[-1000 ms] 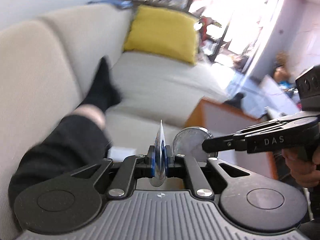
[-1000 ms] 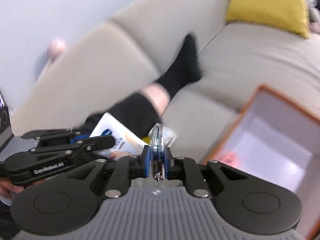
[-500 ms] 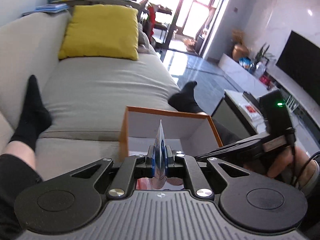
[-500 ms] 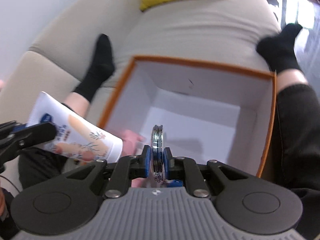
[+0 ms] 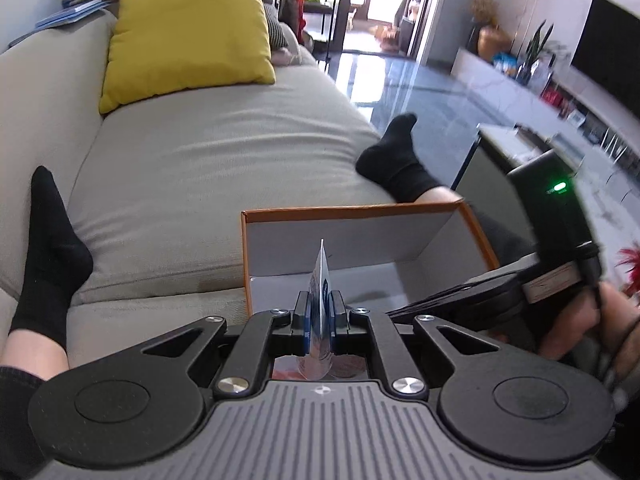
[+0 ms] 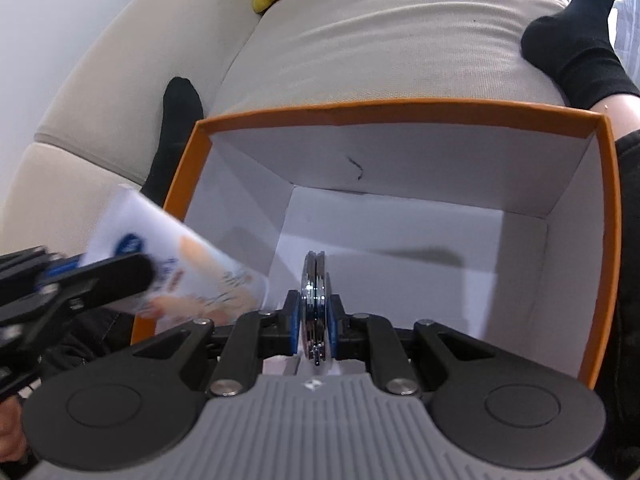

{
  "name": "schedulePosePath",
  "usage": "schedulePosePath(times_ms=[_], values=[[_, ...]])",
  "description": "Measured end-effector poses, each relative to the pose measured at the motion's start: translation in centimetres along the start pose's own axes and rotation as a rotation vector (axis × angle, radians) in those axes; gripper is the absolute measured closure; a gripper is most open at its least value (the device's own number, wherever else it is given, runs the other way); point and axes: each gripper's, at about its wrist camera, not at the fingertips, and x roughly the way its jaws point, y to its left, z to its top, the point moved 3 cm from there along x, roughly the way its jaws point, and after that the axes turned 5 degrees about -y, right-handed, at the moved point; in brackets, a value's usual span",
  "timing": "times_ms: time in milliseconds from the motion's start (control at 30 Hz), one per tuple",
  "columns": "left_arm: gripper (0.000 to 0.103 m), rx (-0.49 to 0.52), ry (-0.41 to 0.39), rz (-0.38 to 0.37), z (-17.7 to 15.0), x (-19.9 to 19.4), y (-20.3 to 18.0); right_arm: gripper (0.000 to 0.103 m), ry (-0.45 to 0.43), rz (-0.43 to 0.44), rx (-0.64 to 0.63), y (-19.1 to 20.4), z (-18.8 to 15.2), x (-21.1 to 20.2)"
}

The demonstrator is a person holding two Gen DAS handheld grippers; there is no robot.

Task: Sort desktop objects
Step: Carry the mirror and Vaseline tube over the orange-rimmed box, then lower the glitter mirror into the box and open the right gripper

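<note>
An orange-rimmed box [image 6: 400,108] with a white inside stands open on the sofa between a person's legs. My right gripper [image 6: 315,312] is shut on a round silver compact [image 6: 314,292], seen edge-on, just above the box's inside. My left gripper [image 5: 320,312] is shut on a white cream tube [image 5: 321,276] with a blue logo. It hangs at the near left of the box [image 5: 352,210]. In the right wrist view the tube [image 6: 192,264] slants over the box's left rim. The box floor that shows is bare.
A beige sofa [image 5: 224,152] carries a yellow cushion [image 5: 184,36] at its far end. Black-socked feet lie left [image 5: 52,248] and right [image 5: 396,160] of the box. Past the sofa's right edge lie a dark glossy floor [image 5: 424,92] and a low TV cabinet [image 5: 520,92].
Both grippers swung from the sofa back round to the box and sank towards it. The box now fills the right wrist view, and the tube has come over its left rim.
</note>
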Motion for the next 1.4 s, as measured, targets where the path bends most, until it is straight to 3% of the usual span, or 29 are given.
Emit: schedulePosePath(times_ms=[200,333,600,633,700,733,933,1167,1300,1400], values=[[0.094,0.053,0.057,0.065,0.0,2.7,-0.5,0.089,-0.003,-0.001,0.004,-0.5,0.2,-0.1],[0.094,0.087,0.094,0.106,-0.2,3.9,-0.6,0.085,-0.018,-0.075,-0.046,-0.3,0.2,0.4],[0.094,0.078,0.054,0.101,0.8,2.3,-0.3,0.080,0.051,-0.058,0.007,-0.9,-0.3,2.8],[0.094,0.078,0.057,0.102,0.9,2.2,-0.3,0.082,0.054,-0.055,0.024,-1.0,-0.2,3.4],[0.094,0.080,0.058,0.112,0.9,2.2,-0.3,0.098,0.040,-0.096,0.012,-1.0,-0.1,4.1],[0.094,0.081,0.057,0.119,0.8,2.2,-0.2,0.099,0.028,-0.100,0.007,-0.9,0.0,4.3],[0.094,0.063,0.047,0.119,0.9,2.0,0.2,0.094,0.036,-0.101,0.011,-0.8,0.2,4.1],[0.094,0.049,0.014,0.114,1.3,1.3,0.6,0.090,0.128,-0.094,-0.092,0.2,-2.1,3.3],[0.094,0.035,0.004,0.113,1.4,1.1,0.9,0.090,0.090,-0.144,-0.152,0.9,-2.0,4.1],[0.094,0.027,0.000,0.121,1.5,1.0,1.2,0.090,0.104,-0.085,-0.138,1.2,-2.0,4.7]])
